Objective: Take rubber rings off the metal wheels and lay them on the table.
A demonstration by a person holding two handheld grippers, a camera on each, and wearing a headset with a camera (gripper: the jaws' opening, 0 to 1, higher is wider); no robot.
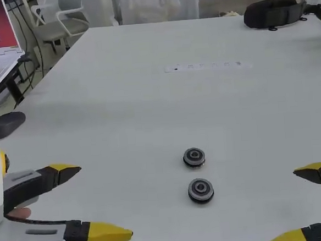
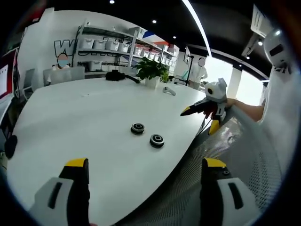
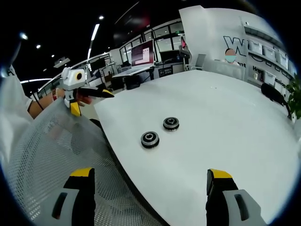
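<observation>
Lying on the bench (image 1: 148,99): far wheel (image 1: 194,157) and near wheel (image 1: 200,189), at 6 o'clock.
Left tongs (image 1: 103,202): held wide, empty, at 8 o'clock.
Right tongs (image 1: 282,206): held wide, empty, at 4 o'clock.

The table (image 1: 148,99) is smooth, matt white, with a faint sheen toward the top of the head view. At centre, the upper wheel (image 1: 194,157) and lower wheel (image 1: 200,189) have dull grey metal hubs inside matt black rubber rings (image 1: 191,191). At lower left and lower right, the left gripper (image 1: 103,202) and right gripper (image 1: 282,206) have smooth yellow plastic tips on matt black and pale grey plastic. At lower left of the right gripper view, a chair (image 3: 56,155) is white open mesh.
</observation>
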